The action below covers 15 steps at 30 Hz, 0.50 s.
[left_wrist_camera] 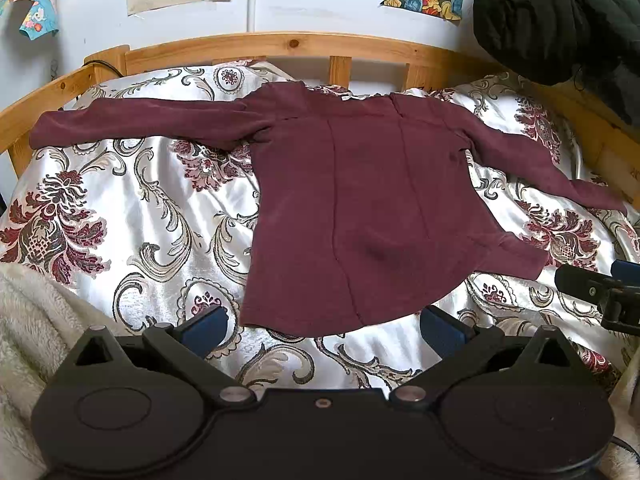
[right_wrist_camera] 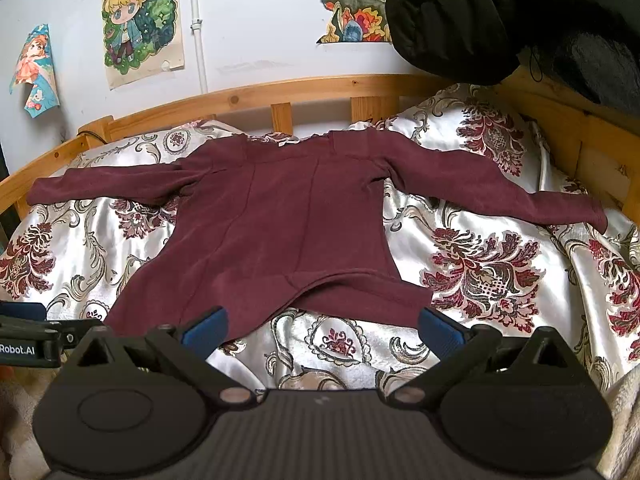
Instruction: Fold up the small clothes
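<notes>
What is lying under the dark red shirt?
The dark red shirt lies spread on a floral satin bedcover. Whatever is beneath the shirt's middle is covered and cannot be seen.

Matt maroon knit cloth shirt (left_wrist_camera: 360, 184), glossy satin floral bedspread (left_wrist_camera: 160, 208), smooth varnished pine bed frame (left_wrist_camera: 280, 44), fluffy cream fleece blanket (left_wrist_camera: 28, 320), matt black plastic left gripper (left_wrist_camera: 322, 326), blue ribbed pads (left_wrist_camera: 208, 326), paper posters (right_wrist_camera: 140, 28)

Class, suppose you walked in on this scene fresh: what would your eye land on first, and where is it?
First, the maroon top spread flat mid-bed, sleeves out to both sides. Next, the floral satin bedspread under it, then the cartoon posters on the wall behind. Both grippers, left and right, sit open at the hem.
</notes>
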### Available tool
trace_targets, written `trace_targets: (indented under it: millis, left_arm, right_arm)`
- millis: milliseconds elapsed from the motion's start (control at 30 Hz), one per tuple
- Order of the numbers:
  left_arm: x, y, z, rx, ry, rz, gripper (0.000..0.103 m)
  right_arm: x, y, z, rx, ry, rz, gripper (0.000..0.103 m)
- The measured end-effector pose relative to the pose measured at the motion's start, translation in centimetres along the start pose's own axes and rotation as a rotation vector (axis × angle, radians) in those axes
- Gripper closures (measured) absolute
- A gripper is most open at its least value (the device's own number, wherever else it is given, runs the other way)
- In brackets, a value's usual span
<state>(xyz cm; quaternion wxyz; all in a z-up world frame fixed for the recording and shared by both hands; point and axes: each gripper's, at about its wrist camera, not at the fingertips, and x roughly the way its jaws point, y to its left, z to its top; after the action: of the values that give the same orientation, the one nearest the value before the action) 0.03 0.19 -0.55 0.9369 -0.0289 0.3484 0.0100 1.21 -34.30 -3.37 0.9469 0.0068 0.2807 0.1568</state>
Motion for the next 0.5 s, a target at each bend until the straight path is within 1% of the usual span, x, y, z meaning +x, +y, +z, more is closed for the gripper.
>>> trace_targets:
  millis: [233, 333, 433, 500]
  left_arm:
    - [0.03, 0.01, -0.01, 0.000, 0.001, 0.001, 0.001]
    - [0.01, -0.01, 0.03, 0.000, 0.002, 0.000, 0.001]
    - [0.01, -0.01, 0.04, 0.000, 0.002, 0.001, 0.001]
    - [0.02, -0.01, 0.04, 0.001, 0.003, 0.001, 0.001]
  right_arm:
    - [0.02, 0.01, 0.03, 0.001, 0.001, 0.000, 0.000]
    - [0.00, 0.52, 0.54, 0.002, 0.002, 0.000, 0.000]
    - [0.07, 0.53, 0.25, 0.004, 0.002, -0.003, 0.000]
    - [0.19, -0.16, -0.03, 0.008, 0.003, -0.004, 0.000]
